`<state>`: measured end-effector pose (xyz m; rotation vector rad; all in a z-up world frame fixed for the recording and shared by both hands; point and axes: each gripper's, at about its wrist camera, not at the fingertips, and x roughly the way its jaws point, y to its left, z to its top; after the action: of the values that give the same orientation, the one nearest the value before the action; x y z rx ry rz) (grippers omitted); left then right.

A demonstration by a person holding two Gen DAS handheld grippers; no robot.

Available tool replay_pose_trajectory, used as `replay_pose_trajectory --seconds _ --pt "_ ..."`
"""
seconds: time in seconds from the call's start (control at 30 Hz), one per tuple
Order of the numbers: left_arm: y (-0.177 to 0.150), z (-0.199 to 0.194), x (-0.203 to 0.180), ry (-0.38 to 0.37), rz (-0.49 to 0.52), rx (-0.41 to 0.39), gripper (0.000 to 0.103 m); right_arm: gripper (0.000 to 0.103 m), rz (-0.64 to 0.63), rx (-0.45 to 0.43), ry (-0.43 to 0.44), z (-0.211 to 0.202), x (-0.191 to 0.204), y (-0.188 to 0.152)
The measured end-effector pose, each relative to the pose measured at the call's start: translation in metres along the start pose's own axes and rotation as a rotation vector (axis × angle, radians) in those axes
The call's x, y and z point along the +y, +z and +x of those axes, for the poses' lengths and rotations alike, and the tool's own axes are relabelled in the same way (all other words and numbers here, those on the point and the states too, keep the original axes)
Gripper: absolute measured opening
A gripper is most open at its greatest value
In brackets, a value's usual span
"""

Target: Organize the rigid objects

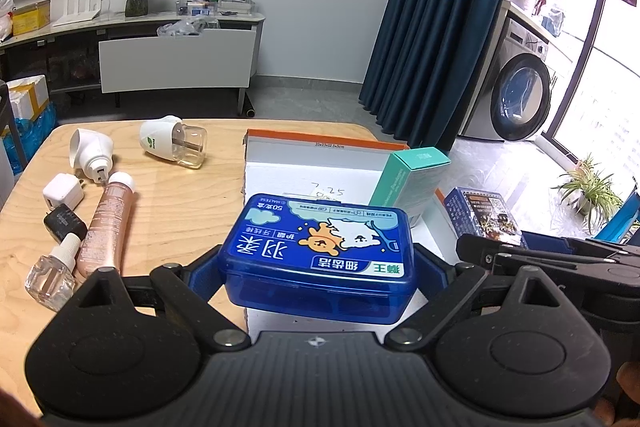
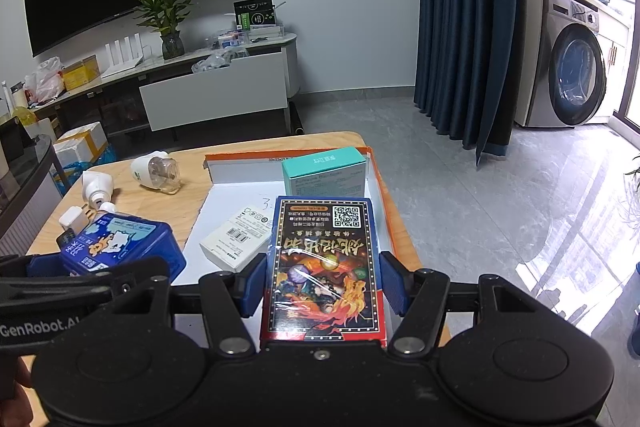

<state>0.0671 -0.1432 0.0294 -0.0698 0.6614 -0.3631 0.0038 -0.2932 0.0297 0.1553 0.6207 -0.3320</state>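
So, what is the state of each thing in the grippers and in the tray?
left gripper, shut on the blue floss box
right gripper, shut on the card box
blue floss box, lid closed, held
card box, film-wrapped, held
teal box, closed, resting in the tray
white box, closed, lying flat in the tray

Blue case point(image 1: 316, 247) hides the tray's point(image 1: 280, 179) floor.

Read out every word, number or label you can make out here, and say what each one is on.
"GenRobot.AI": left hand-held gripper.
"50" and "MALTESE": blue plastic box; its large Chinese characters appear upside down.
"7.25", handwritten: white tray.
QR code: card box.
Teal carton, white carton: print too small.
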Motion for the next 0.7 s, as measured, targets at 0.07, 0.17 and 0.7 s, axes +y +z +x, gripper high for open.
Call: replay_pose_trajectory --seconds 0.07,0.17,0.7 --pt "0.0 0.003 0.0 0.001 0.0 0.003 0.096 0.071 -0.003 0.001 0.0 0.001 0.0 0.0" --pt "0.001 0.007 0.001 0.004 0.003 0.008 0.096 0.071 -0.003 0.005 -0.002 0.006 -0.001 0.0" --pt "0.015 0.035 0.003 0.026 0.012 0.026 0.096 0.071 -0.072 0.019 0.012 0.076 0.0 0.047"
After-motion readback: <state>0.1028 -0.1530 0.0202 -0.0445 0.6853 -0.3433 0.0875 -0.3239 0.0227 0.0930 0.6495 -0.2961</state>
